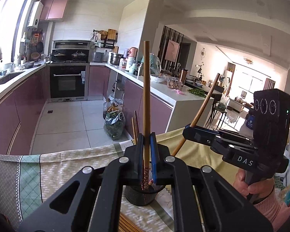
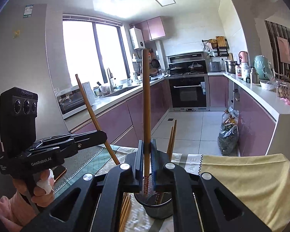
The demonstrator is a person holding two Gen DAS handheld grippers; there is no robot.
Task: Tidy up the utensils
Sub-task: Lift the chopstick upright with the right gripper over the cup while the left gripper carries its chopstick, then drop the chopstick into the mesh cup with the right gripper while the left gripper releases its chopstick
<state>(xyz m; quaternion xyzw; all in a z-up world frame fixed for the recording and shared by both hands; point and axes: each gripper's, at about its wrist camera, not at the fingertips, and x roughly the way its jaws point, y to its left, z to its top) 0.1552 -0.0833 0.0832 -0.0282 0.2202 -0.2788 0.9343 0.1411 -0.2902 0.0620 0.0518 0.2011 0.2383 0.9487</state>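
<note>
In the left wrist view my left gripper (image 1: 147,136) is shut on a brown chopstick (image 1: 146,89) that stands upright, its patterned lower end above a black mesh cup (image 1: 142,196). In the right wrist view my right gripper (image 2: 147,143) is shut on a second upright chopstick (image 2: 146,96) over the same mesh cup (image 2: 157,207). Each view shows the other gripper beside it, the right gripper (image 1: 186,129) and the left gripper (image 2: 104,134), with its chopstick slanting. Two chopsticks (image 2: 173,137) stand in the cup. Several more chopsticks (image 2: 125,208) lie flat beside it.
The cup stands on a table under a patterned green and beige tablecloth (image 1: 54,166) with a yellow cloth (image 2: 245,179) on its right part. A phone (image 2: 60,171) lies near the left hand. Beyond the table edge is a tiled kitchen floor with bags (image 1: 114,124).
</note>
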